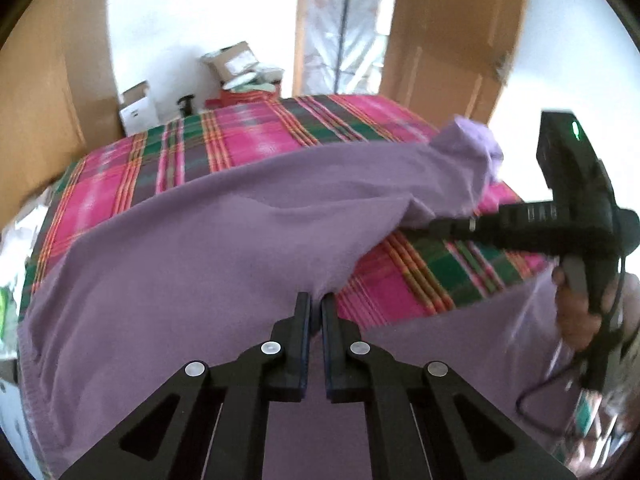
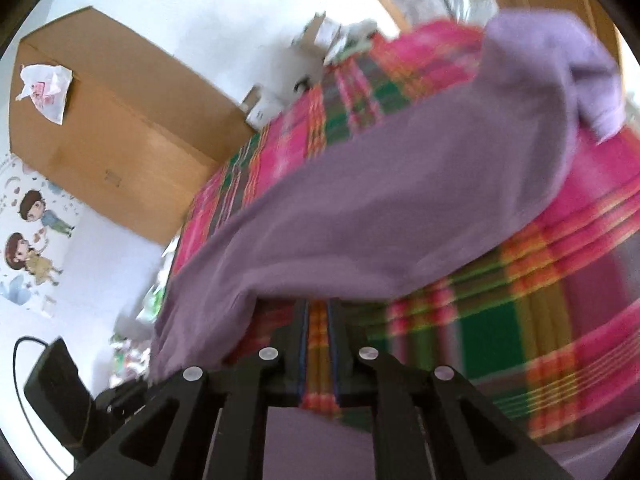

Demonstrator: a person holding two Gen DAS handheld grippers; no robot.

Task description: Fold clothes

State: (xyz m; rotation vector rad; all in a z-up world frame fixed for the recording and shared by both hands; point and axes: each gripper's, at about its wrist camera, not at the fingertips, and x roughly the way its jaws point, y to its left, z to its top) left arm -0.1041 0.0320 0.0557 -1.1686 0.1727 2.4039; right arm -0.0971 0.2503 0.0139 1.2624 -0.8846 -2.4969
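A purple garment (image 1: 200, 240) lies stretched across a bed with a pink and green plaid cover (image 1: 248, 136). My left gripper (image 1: 316, 304) is shut on the garment's near edge, pinching a small peak of cloth between its tips. My right gripper (image 1: 434, 226) comes in from the right, held by a hand (image 1: 576, 312), with its tips at a fold of the garment. In the right wrist view the garment (image 2: 400, 200) hangs over the right gripper's (image 2: 318, 308) tips. Its jaws stand slightly apart, and only the plaid cover (image 2: 500, 320) shows between them.
A large cardboard box (image 2: 112, 120) stands left of the bed, with a plastic bag on top. Small open boxes (image 1: 236, 64) sit on the floor beyond the bed. A wooden door (image 1: 452, 40) stands at the back right. The wall has cartoon stickers (image 2: 32, 240).
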